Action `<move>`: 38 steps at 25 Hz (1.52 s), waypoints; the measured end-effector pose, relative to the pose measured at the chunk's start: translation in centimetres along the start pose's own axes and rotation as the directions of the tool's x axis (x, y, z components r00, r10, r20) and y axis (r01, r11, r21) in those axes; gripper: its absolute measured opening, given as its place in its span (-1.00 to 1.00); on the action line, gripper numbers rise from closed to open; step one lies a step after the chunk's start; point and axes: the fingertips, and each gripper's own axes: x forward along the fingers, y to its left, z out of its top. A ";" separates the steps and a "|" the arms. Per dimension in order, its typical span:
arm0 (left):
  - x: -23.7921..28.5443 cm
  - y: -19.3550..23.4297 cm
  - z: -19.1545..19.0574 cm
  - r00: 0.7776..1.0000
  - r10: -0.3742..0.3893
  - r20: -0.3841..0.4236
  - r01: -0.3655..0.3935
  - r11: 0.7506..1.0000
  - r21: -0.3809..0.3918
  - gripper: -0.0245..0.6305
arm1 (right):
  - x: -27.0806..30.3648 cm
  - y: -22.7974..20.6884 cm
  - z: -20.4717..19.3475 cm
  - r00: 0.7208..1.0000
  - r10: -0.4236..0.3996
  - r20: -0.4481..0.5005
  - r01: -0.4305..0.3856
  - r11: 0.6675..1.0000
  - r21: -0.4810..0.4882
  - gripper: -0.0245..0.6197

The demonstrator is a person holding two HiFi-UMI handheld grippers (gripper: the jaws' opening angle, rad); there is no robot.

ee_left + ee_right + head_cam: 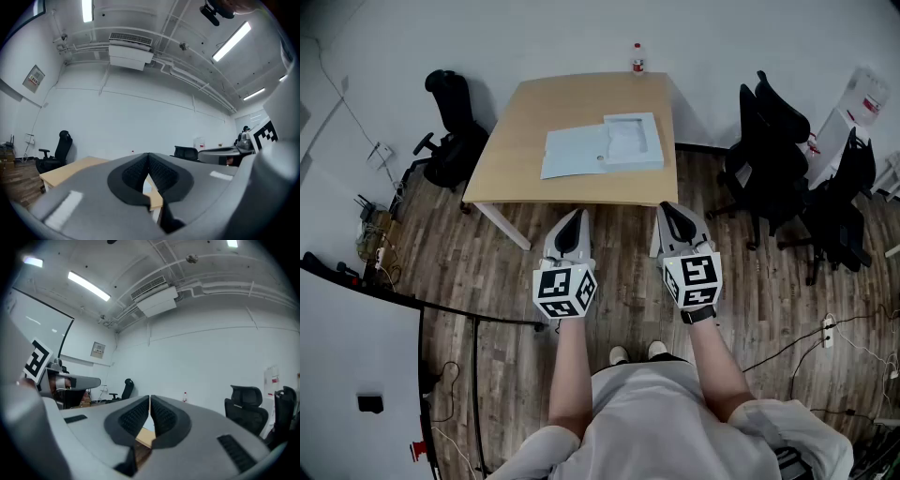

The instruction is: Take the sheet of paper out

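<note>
**Grippers closed and level, short of the table**

Both tools are held out in front of the person, side by side and pointing level toward the wooden table (pixel 511 141), with bare floor between them and its near edge. The left gripper (pixel 576 215) has its jaws pressed together with nothing between them. The right gripper (pixel 667 207) is the same, its ribbed pads meeting on empty air. This looks like a carrying posture for an approach: nothing needs gripping yet, and closed jaws are less likely to snag.

A pale blue folder (pixel 574 154) lies opened flat on the near right part of the table. The sheet of paper (pixel 629 138) appears as the whiter rectangle in its right half, framed by a raised blue border. From this distance it is unclear whether the sheet is loose or clipped in. The folder seems laid open so the sheet can be reached from above or from its edge.

A small bottle (pixel 637 58) stands at the table's far edge, well apart from the folder. Black office chairs (pixel 773 141) flank the table, leaving the near side free.
</note>
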 end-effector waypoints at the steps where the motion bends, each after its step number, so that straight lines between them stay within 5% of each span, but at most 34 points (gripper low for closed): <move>1: -0.3 0.3 0.0 1.000 -0.005 -0.001 0.005 1.000 0.001 -0.90 | -0.1 0.4 0.0 1.000 -0.004 0.000 0.004 1.000 -0.001 -0.86; 20: -2.5 5.5 0.2 0.995 -0.090 0.044 0.091 0.996 -0.006 -0.89 | 2.3 7.2 -0.5 0.998 -0.040 0.038 0.040 0.999 0.004 -0.86; 29: 0.4 7.2 -0.8 0.992 -0.120 0.028 0.120 0.992 -0.024 -0.89 | 5.5 7.2 -0.2 0.998 -0.049 0.040 0.049 0.999 -0.007 -0.86; 38: 8.1 8.8 -2.5 0.992 -0.125 -0.015 0.125 0.992 -0.016 -0.89 | 12.1 2.5 -2.8 0.998 -0.055 0.010 0.055 0.997 0.048 -0.86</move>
